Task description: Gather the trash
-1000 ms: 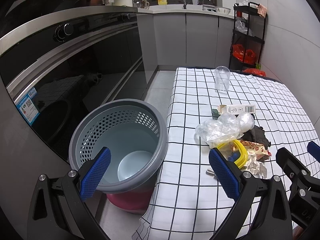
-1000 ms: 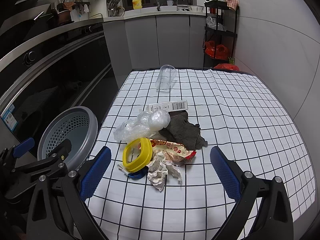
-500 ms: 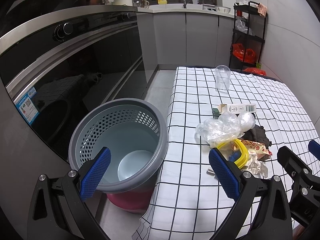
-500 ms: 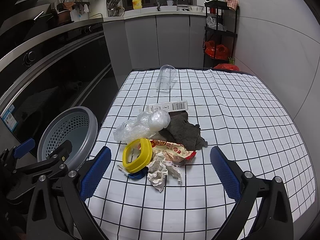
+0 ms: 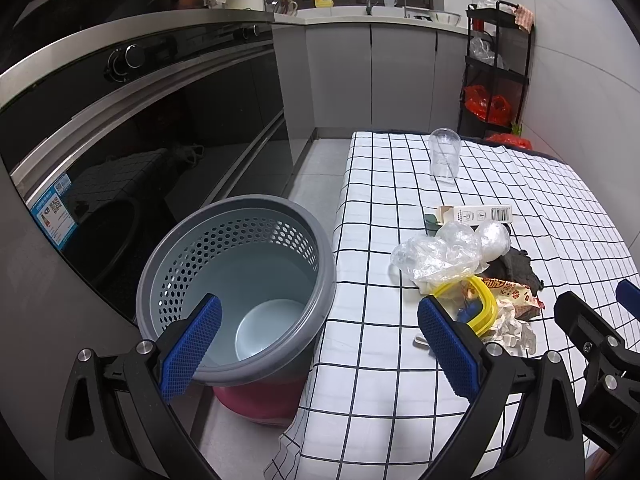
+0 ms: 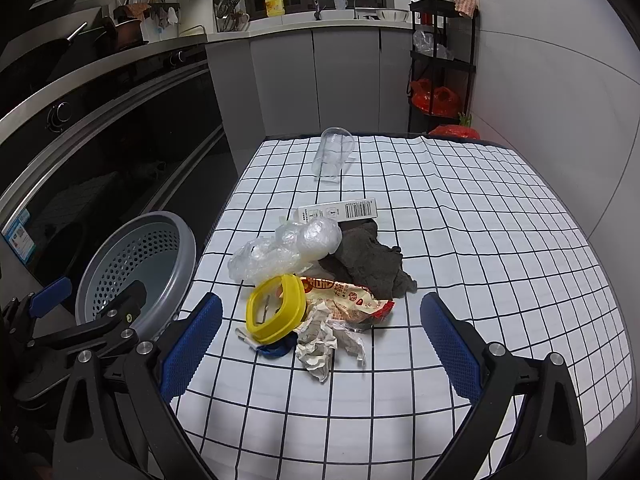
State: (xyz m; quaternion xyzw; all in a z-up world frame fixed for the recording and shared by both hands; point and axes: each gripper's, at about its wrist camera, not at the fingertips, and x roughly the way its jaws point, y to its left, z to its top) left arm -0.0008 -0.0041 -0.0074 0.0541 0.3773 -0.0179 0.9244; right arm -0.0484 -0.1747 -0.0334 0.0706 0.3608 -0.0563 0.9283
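Observation:
A trash pile lies on the checked tablecloth [image 6: 480, 264]: crumpled clear plastic [image 6: 280, 252], a yellow ring lid [image 6: 276, 307], a crumpled paper ball [image 6: 324, 340], a red snack wrapper [image 6: 348, 296], a dark cloth [image 6: 372, 260], a white carton [image 6: 340, 210] and a clear cup [image 6: 334, 152]. A grey perforated basket [image 5: 236, 288] stands beside the table's left edge. My left gripper [image 5: 316, 344] is open and empty over the basket's right rim. My right gripper [image 6: 320, 344] is open and empty just before the paper ball.
A dark oven front and counter [image 5: 132, 92] run along the left. Grey cabinets [image 6: 320, 80] and a black shelf rack [image 6: 440, 64] with red bags stand behind the table. A white wall [image 6: 560, 100] borders the right.
The left gripper has drifted very slightly; both grippers stay open and the trash has not moved.

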